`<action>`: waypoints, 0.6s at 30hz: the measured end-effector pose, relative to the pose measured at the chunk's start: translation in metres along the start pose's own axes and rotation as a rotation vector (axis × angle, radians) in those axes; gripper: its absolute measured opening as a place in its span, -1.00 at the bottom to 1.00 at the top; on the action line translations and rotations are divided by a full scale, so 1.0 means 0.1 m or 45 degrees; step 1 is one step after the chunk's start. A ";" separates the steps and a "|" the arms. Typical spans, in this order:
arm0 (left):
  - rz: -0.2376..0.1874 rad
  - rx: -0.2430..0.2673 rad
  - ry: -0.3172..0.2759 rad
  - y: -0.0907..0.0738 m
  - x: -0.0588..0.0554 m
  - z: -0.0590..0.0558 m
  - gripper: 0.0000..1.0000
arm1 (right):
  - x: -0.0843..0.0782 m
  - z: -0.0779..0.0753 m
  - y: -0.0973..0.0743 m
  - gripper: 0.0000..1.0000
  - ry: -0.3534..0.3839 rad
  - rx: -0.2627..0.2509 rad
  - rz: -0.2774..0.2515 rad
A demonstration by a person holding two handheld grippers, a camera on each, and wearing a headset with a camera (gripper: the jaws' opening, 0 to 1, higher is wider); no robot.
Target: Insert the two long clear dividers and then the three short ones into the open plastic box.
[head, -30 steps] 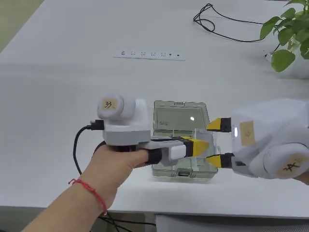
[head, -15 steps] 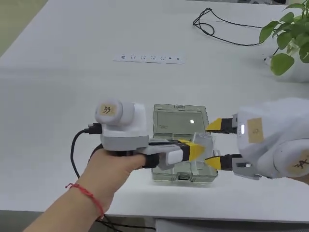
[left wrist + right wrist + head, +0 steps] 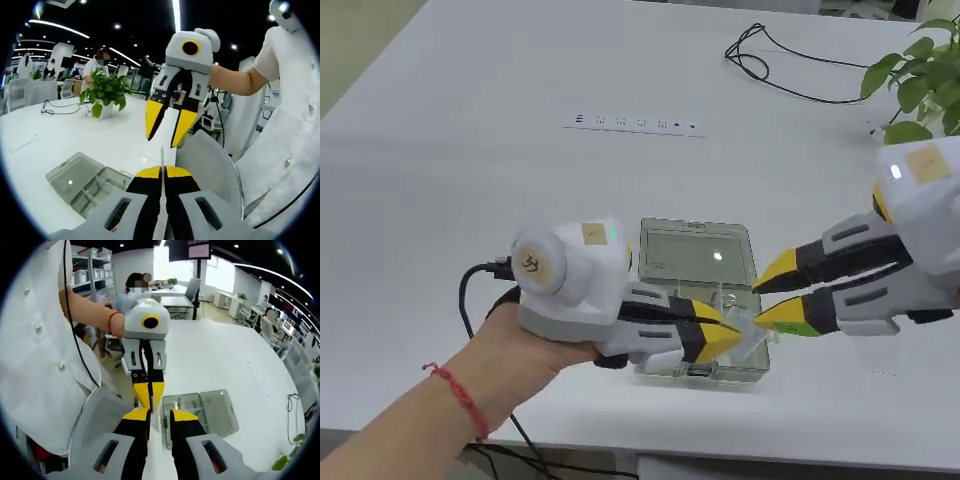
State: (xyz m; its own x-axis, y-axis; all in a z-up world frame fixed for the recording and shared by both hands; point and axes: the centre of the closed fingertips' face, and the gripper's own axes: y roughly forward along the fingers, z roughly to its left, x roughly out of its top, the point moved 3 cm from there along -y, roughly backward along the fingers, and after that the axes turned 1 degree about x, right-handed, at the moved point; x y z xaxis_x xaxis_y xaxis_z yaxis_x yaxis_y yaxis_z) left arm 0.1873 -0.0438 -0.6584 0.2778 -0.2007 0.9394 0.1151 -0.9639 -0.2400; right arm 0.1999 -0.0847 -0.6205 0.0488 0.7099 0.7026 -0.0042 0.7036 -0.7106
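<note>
In the lower middle of the head view, the left gripper [image 3: 730,332] has its jaws pinched on a clear divider [image 3: 161,156], which shows edge-on in its own view, just above the open plastic box [image 3: 695,262]. The right gripper [image 3: 763,303], at mid-right, faces it with jaws a narrow gap apart and nothing I can make out between them. The divider looks light, thin, slick and springy. It is best held by its flat faces near one end.

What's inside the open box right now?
Nothing clearly seated: the box base shows only faint ridges in the left gripper view, too transparent to tell. In the head view the left gripper, holding a divider, covers its middle.
</note>
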 end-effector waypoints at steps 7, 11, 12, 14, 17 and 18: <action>-0.040 -0.038 0.070 -0.06 0.06 -0.06 -1.00 | 0.00 0.12 0.06 -0.75 -0.009 0.128 0.018; -0.057 -0.053 0.078 -0.07 0.07 -0.07 -1.00 | 0.02 0.16 0.08 -0.84 -0.003 0.167 0.004; -0.060 -0.055 0.080 -0.07 0.08 -0.08 -1.00 | 0.02 0.16 0.09 -0.85 0.000 0.169 0.003; -0.065 -0.059 0.082 -0.07 0.08 -0.09 -1.00 | 0.02 0.16 0.10 -0.87 -0.005 0.179 0.007; -0.070 -0.060 0.081 -0.08 0.08 -0.09 -1.00 | 0.02 0.18 0.11 -0.92 -0.012 0.198 0.007; -0.069 -0.061 0.080 -0.08 0.08 -0.09 -1.00 | 0.02 0.19 0.11 -0.92 -0.015 0.201 0.008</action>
State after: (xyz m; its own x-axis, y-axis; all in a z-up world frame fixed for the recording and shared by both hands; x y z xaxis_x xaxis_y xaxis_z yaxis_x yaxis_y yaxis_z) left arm 0.1802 -0.0395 -0.6471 0.2117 -0.1573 0.9646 0.0818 -0.9806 -0.1778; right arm 0.1812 -0.0747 -0.6263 0.0365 0.7138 0.6994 -0.1619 0.6948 -0.7007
